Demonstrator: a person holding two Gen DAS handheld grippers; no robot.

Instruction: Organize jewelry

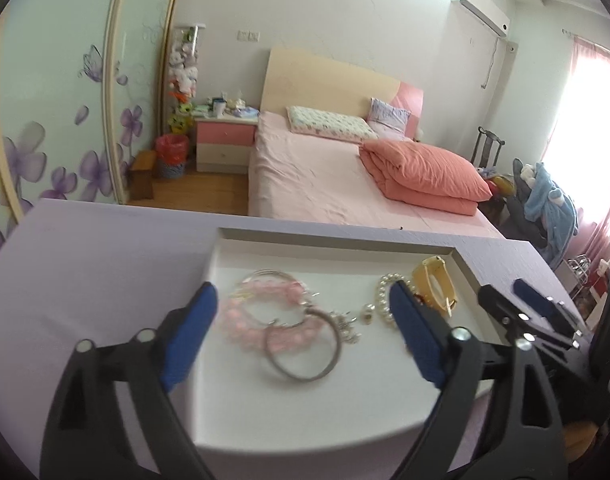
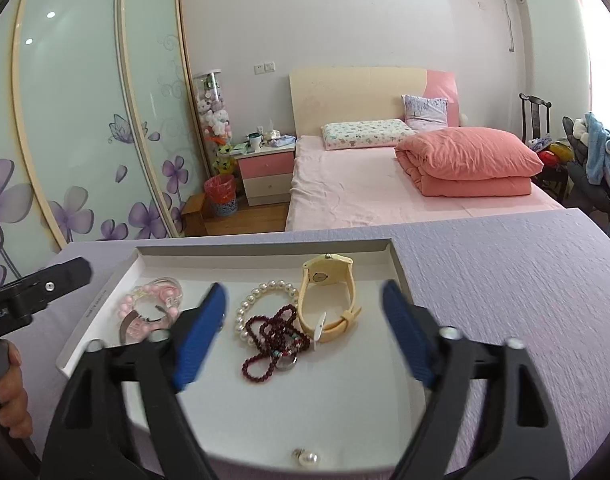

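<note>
- We find the left gripper (image 1: pixel 303 322) jaws apart above the pink bracelet (image 1: pixel 261 312).
- We note the right gripper (image 2: pixel 305 318) jaws apart over the tray (image 2: pixel 399 258), holding nothing.

A lilac-covered table (image 2: pixel 505 280) carries a shallow white tray (image 2: pixel 397 258) holding pink bracelets (image 2: pixel 155 300), a pearl bracelet (image 2: pixel 257 300), dark-red beads (image 2: pixel 275 336) and a yellow watch (image 2: pixel 325 296).

My left wrist camera looks forward and slightly down, close over the white tray (image 1: pixel 463 264) on the lavender table (image 1: pixel 105 248), toward the bed (image 1: pixel 325 184). My right wrist camera faces the same way from just right of it, equally close. Both share the tray (image 2: pixel 397 264), table (image 2: pixel 505 272), bed (image 2: pixel 365 184) and wardrobe doors (image 2: pixel 85 100).
</note>
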